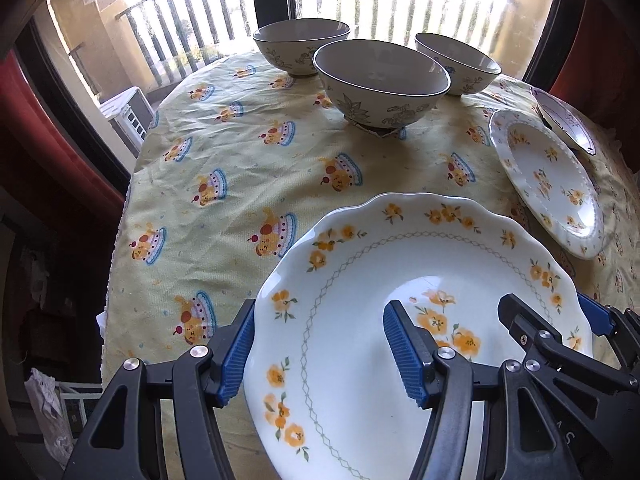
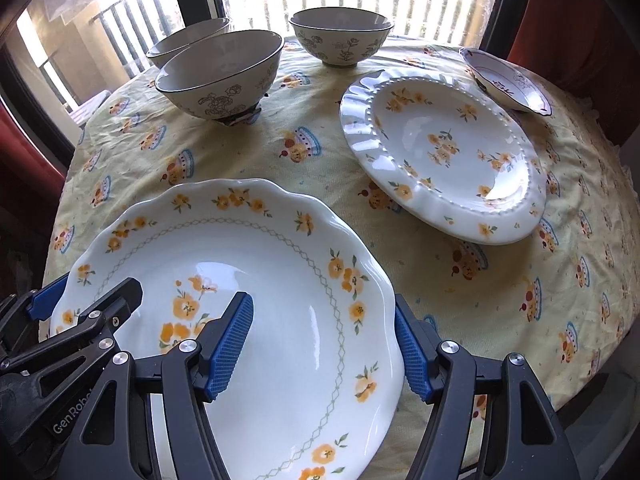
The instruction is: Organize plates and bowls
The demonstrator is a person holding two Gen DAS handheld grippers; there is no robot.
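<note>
While the left gripper straddles the left rim of the big scalloped plate, one blue pad sits outside the edge and the other over the plate's well, so the jaws stand fairly wide around the rim; whether the pads actually press on it I cannot tell. Beyond this gripper's left finger lies only the yellow tablecloth with its cake print. Straight ahead of it, far across the table, stand three flowered bowls: the left bowl, the middle bowl nearest the gripper, and the right bowl.

The right gripper holds the same plate's right rim in the same way (inner pad over the well, outer pad just outside the edge), its jaws also wide, the contact equally unclear. Each camera sees the other gripper at the plate's opposite side. Ahead and to the right of this gripper rests a second plate with a ribbed, beaded rim and orange flowers, near but apart from the big one. Farther right, behind it, sits a small dish with a dark edge, touching or overlapping the second plate's far rim.
</note>
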